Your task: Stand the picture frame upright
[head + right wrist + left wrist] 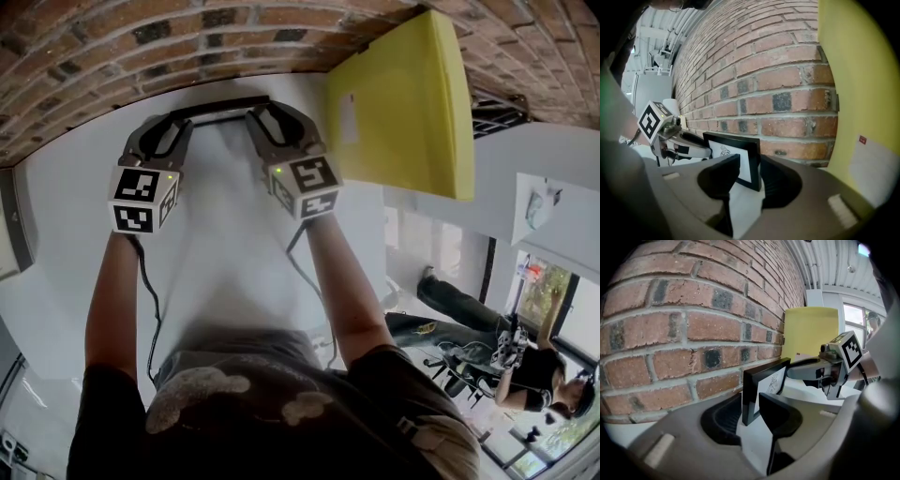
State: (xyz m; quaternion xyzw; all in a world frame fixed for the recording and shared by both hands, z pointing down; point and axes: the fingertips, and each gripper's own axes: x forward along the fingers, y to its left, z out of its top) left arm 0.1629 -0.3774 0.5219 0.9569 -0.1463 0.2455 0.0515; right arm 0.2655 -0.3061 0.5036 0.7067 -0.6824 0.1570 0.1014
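Observation:
A black picture frame [220, 105] with a white print stands upright on the white table [230, 253], close to the brick wall [141, 42]. My left gripper [181, 120] is shut on its left end; in the left gripper view the frame's edge [751, 394] sits squeezed between the two dark pads of my left gripper [752, 411]. My right gripper [260, 114] is shut on the right end, and the frame's right border [753, 161] lies between the pads of my right gripper [750, 172]. Each gripper view shows the other gripper holding the far end.
A large yellow board [403, 103] leans against the wall just right of the frame, close to my right gripper. The brick wall runs directly behind the frame. Beyond the table's right edge a person [534, 370] stands on the floor.

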